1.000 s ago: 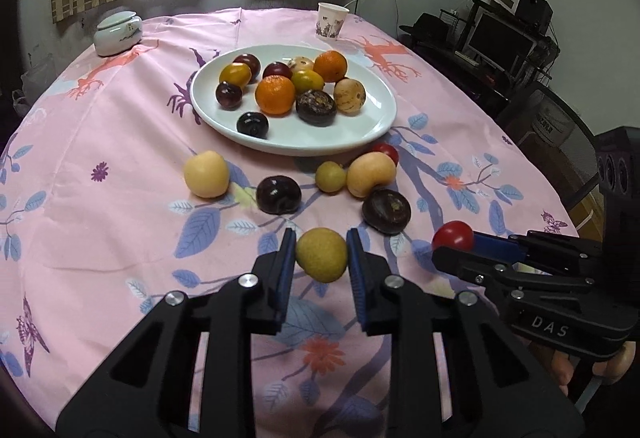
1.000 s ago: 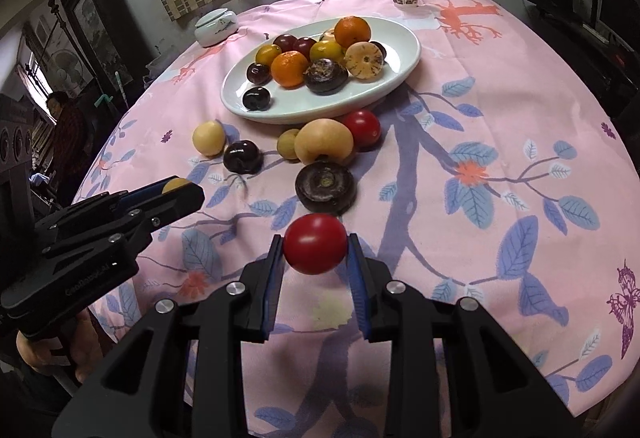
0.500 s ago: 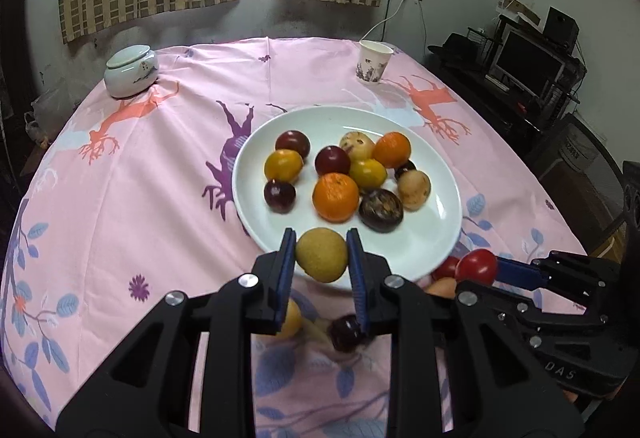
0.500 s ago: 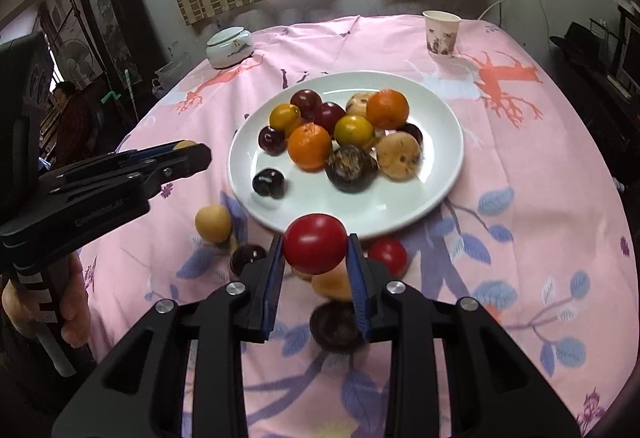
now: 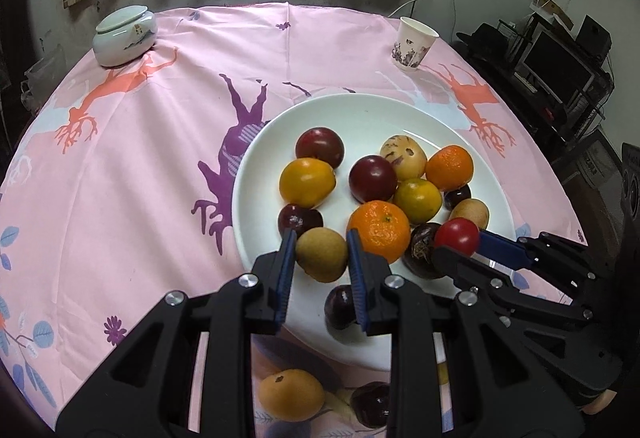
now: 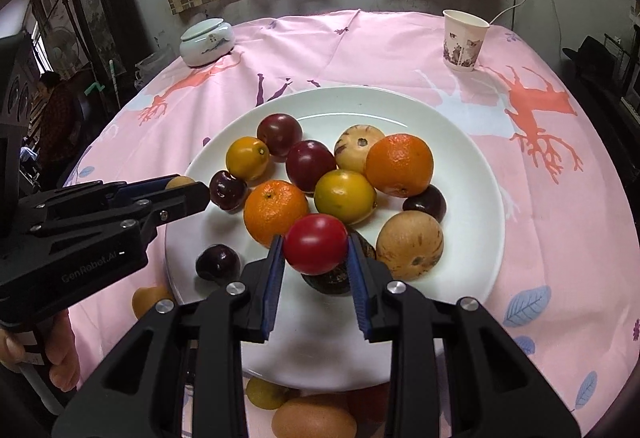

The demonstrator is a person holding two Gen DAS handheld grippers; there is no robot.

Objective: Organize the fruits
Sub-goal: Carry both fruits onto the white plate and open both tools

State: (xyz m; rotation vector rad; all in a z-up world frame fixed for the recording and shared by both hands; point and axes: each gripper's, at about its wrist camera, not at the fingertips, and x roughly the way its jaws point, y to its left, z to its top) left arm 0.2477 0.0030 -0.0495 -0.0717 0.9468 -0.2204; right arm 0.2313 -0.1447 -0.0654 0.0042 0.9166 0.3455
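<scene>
Over a round table draped in pink cloth, we hold our left gripper clamped on a tan-brown fruit, poised above the near-left rim of the white plate. Our right gripper is pinched on a red tomato, hanging over the near side of the same plate, just above a dark brown fruit lying in it. The plate carries a cluster of oranges, yellow fruits, dark plums and pale speckled fruits, most of them touching. A few more fruits, among them an orange-yellow one and a dark plum, lie on the cloth below the plate's near edge. At the table's far side stand a lidded ceramic jar and a paper cup, well apart.
</scene>
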